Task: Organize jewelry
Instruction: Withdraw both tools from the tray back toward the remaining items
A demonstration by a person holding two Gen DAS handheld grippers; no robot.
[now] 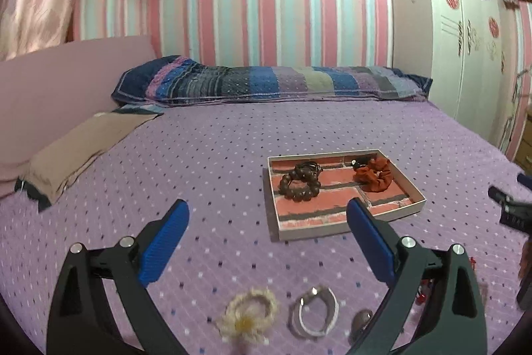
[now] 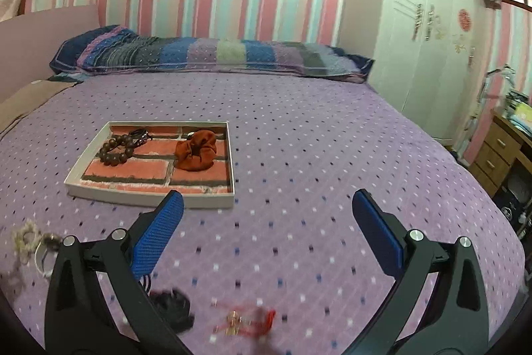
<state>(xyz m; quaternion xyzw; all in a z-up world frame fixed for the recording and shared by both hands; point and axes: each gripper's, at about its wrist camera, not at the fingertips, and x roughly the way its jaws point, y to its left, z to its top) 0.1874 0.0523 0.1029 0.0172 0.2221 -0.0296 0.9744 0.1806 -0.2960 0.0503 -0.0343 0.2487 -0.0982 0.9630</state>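
A shallow white tray (image 1: 412, 205) with a brick-pattern lining lies on the purple bedspread; it also shows in the right wrist view (image 2: 149, 201). In it lie a brown bead bracelet (image 1: 299, 185), a dark bracelet (image 1: 311, 168) and an orange scrunchie (image 1: 374, 175). My left gripper (image 1: 267, 222) is open and empty above the bed, short of the tray. Below it lie a cream flower hair tie (image 1: 247, 315), a white bangle (image 1: 314, 311) and a small brown piece (image 1: 360, 321). My right gripper (image 2: 267, 212) is open and empty. Near it lie a black hair tie (image 2: 173, 305) and a red string bracelet (image 2: 246, 320).
A striped long pillow (image 1: 272, 82) lies at the head of the bed. A folded tan cloth (image 1: 83, 148) sits at the left. A white wardrobe (image 2: 425, 49) stands at the right, with a wooden drawer desk (image 2: 498, 155) beyond the bed's edge.
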